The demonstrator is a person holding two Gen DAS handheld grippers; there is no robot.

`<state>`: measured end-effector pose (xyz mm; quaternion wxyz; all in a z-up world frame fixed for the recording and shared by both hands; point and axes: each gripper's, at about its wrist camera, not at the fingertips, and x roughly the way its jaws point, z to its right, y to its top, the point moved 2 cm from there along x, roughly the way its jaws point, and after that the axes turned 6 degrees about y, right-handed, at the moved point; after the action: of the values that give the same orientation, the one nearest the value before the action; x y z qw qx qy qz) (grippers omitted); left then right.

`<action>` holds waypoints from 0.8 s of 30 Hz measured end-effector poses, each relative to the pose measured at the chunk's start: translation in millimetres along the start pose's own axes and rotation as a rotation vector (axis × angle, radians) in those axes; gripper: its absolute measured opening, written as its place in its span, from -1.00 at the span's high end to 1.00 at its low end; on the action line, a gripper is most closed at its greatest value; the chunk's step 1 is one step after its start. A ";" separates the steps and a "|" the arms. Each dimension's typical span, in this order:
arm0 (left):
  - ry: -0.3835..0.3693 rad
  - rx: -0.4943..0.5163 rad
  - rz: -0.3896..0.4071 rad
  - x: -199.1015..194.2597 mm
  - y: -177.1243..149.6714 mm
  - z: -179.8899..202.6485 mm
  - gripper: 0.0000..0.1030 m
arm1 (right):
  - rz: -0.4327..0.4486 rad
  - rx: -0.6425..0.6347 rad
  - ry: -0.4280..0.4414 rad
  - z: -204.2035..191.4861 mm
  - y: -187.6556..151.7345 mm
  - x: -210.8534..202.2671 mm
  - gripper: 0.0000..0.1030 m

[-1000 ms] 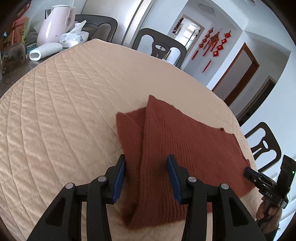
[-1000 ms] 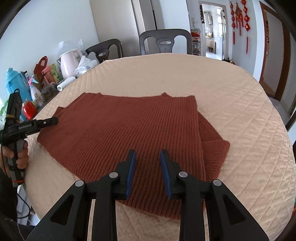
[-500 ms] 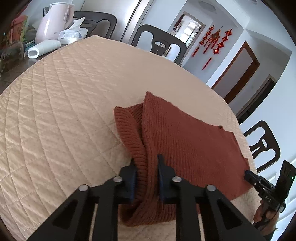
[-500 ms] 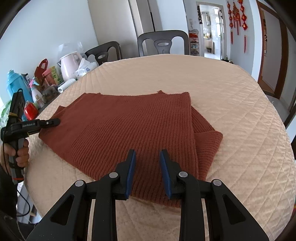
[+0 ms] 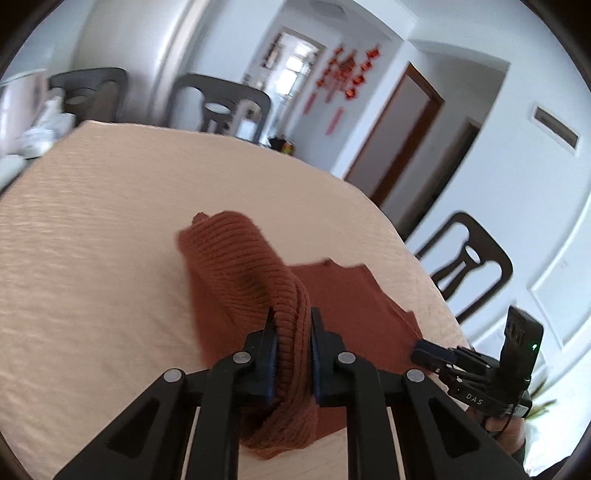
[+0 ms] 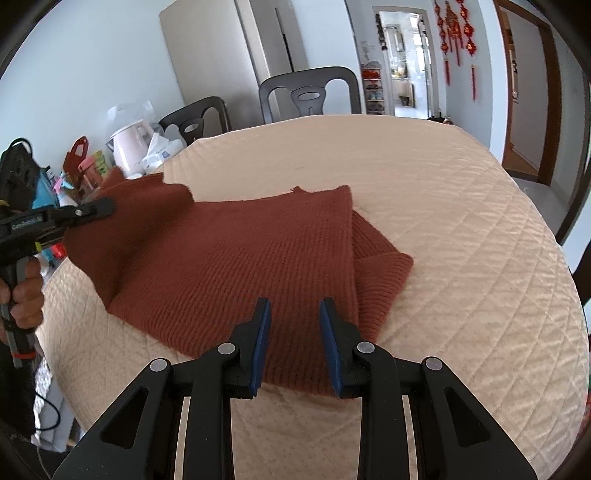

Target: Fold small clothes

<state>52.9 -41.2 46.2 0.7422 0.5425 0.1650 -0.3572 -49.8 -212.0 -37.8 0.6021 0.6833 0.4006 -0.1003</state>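
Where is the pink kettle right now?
In the right wrist view the pink kettle stands at the far left edge of the table, behind the lifted sweater corner, beside white tissues.

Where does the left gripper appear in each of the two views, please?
Left wrist view: the left gripper fills the bottom centre, shut on a raised fold of the sweater.
Right wrist view: it reaches in from the left edge, mid-height, lifting the sweater's left end.
Shared landmark: the red wall ornaments.
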 end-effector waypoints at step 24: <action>0.040 -0.023 -0.034 5.6 -28.4 -37.2 0.37 | 0.003 0.146 0.301 -21.6 29.3 17.6 0.23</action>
<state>41.9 -13.2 9.8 0.7388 0.5381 0.1931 -0.3569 -26.0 -183.6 -21.4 0.4841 0.7333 0.4768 -0.0245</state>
